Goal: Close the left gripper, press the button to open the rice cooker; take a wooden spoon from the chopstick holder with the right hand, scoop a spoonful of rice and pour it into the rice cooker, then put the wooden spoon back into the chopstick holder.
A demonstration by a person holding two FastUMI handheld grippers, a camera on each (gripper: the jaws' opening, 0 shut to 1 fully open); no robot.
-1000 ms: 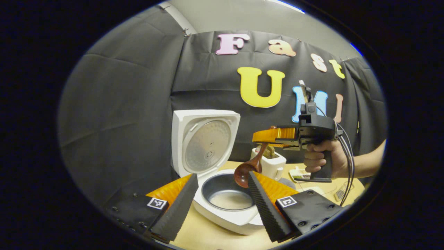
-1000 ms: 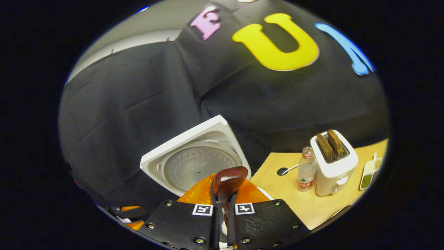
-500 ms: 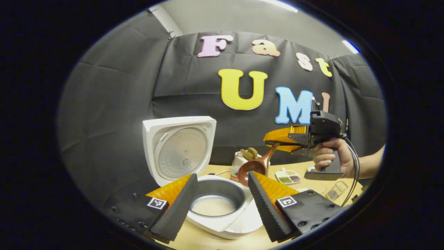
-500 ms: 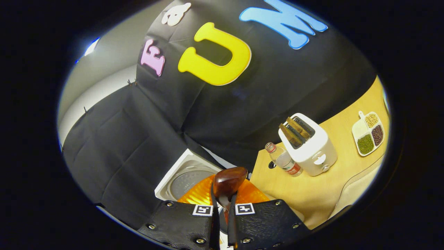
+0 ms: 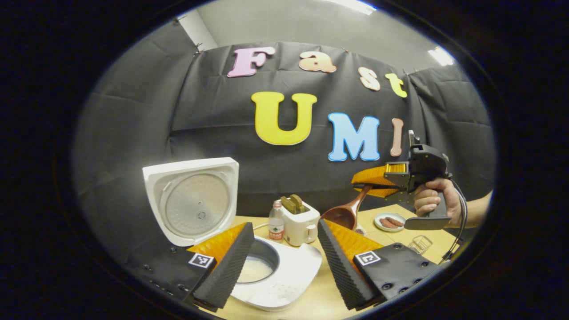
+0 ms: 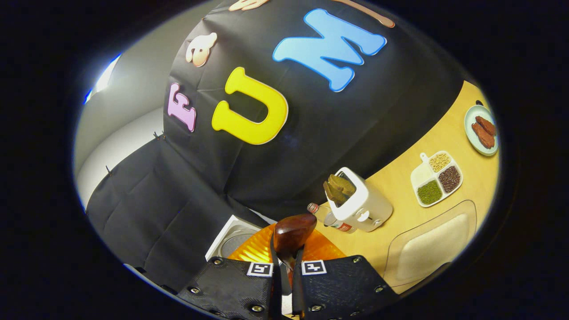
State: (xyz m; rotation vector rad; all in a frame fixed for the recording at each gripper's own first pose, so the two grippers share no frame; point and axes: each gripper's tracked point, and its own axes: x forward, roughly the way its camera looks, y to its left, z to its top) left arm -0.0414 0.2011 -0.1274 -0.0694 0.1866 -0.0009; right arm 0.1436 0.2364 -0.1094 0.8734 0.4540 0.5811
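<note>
Two grippers in use. Right gripper [image 5: 369, 182]: held level above the table [image 5: 311, 302] by a hand [image 5: 433, 204] on its pistol grip, at 3 o'clock in the left gripper view; fingers clamped tight on the spoon [image 5: 344, 213] handle, bowl hanging down-left. In the right gripper view the spoon [image 6: 291, 233] stands between the closed fingers. Left gripper [image 5: 284, 258]: fingers spread wide, holding nothing, over the cooker [image 5: 284, 275], whose lid [image 5: 193, 200] stands upright; rice [image 5: 253, 276] lies in the pot. Toaster [image 5: 300, 220] and bottle [image 5: 276, 226] stand side by side behind. Grain tray [image 6: 435, 178] at 3 o'clock in the right gripper view.
</note>
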